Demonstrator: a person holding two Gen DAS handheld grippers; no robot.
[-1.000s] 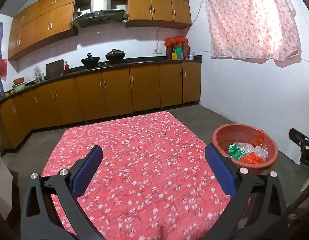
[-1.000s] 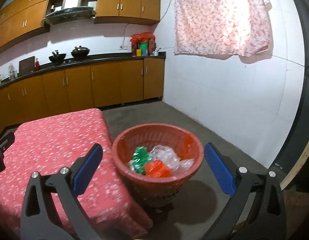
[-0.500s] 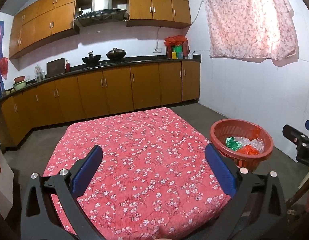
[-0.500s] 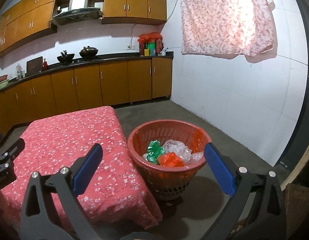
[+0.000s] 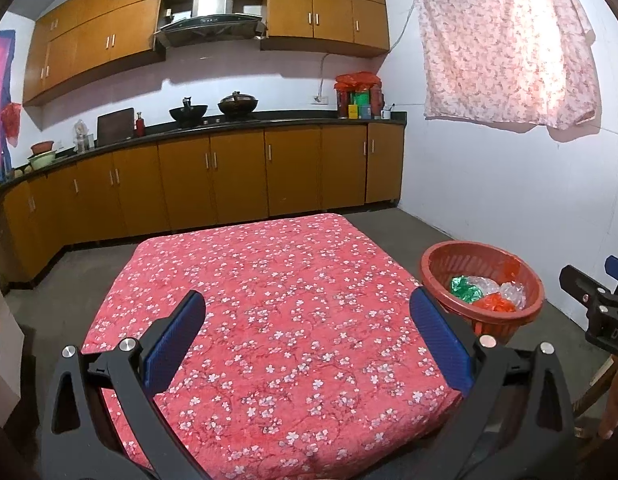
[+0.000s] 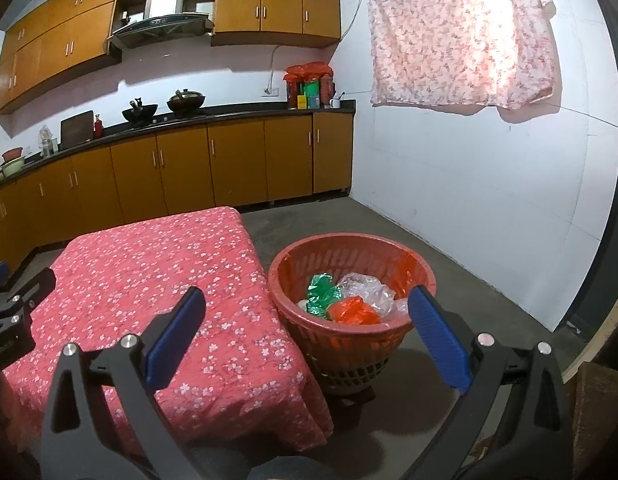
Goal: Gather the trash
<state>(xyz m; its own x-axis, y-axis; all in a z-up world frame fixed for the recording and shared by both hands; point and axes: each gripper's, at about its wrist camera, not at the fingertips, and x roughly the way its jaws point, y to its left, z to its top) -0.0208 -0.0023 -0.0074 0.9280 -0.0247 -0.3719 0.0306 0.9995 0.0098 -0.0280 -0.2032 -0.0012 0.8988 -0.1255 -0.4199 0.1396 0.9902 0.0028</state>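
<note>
Two black grippers with blue ridged pads hang above the scene, the left gripper (image 5: 307, 334) and the right gripper (image 6: 307, 330), both spread wide with nothing between their pads, which suggests no piece is left to lift. Under the left one lies the table's red cloth with white blossoms (image 5: 269, 300), bare of litter. Just beside the table's right edge stands the round orange-red slatted plastic basket (image 6: 351, 248), likely placed there for short drops. The right wrist view alone looks into it: crumpled green wrapper (image 6: 322, 294), orange plastic scrap (image 6: 354, 311) and clear film (image 6: 367, 288). Farther off run the brown kitchen cabinets (image 5: 237, 176).
</note>
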